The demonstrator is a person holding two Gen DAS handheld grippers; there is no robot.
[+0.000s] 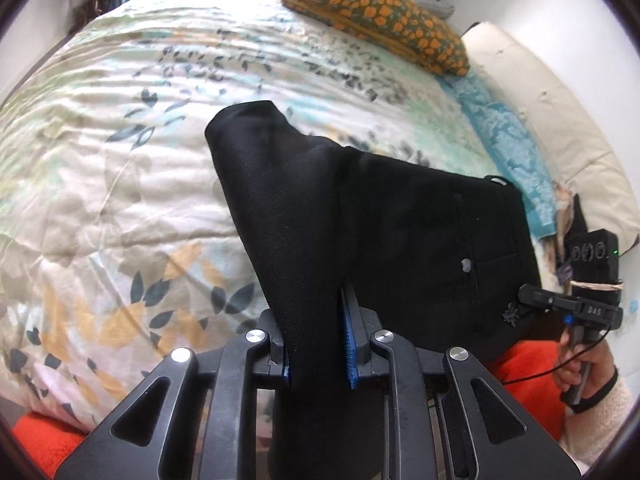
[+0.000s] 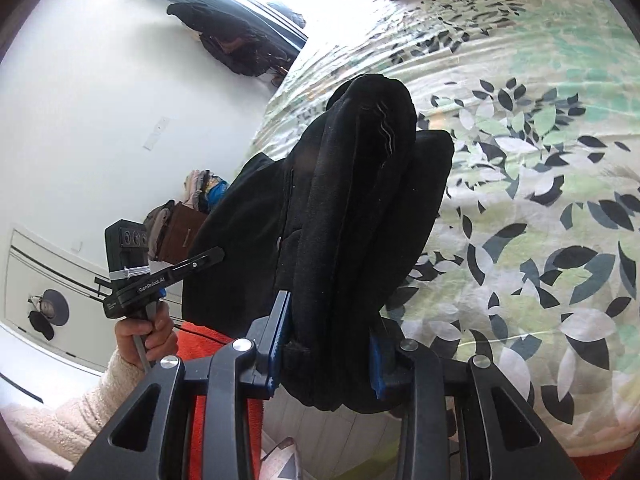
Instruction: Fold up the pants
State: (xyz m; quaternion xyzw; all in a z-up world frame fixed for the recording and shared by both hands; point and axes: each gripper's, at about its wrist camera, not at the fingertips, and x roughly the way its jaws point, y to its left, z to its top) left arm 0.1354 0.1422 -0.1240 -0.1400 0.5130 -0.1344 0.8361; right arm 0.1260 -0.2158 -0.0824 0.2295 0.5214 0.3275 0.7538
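While the bed (image 1: 120, 184) with its leaf-print cover fills most of both views, only the left wrist view shows the orange-flowered pillow (image 1: 380, 12) whole at the upper right, with a blue towel (image 1: 508, 152) and a cream cushion (image 1: 552, 120) below it. Only the right wrist view shows the white wall and dark coats (image 2: 228, 40) hanging at the upper left. The black pants (image 1: 400, 232) hang in the middle of each frame, lifted over the cover. The left gripper (image 1: 318, 354) is clenched on a flat fold of pants; the right gripper (image 2: 330, 364) grasps a thicker bunch of them. A small pale button (image 1: 465, 266) shows in the left view.
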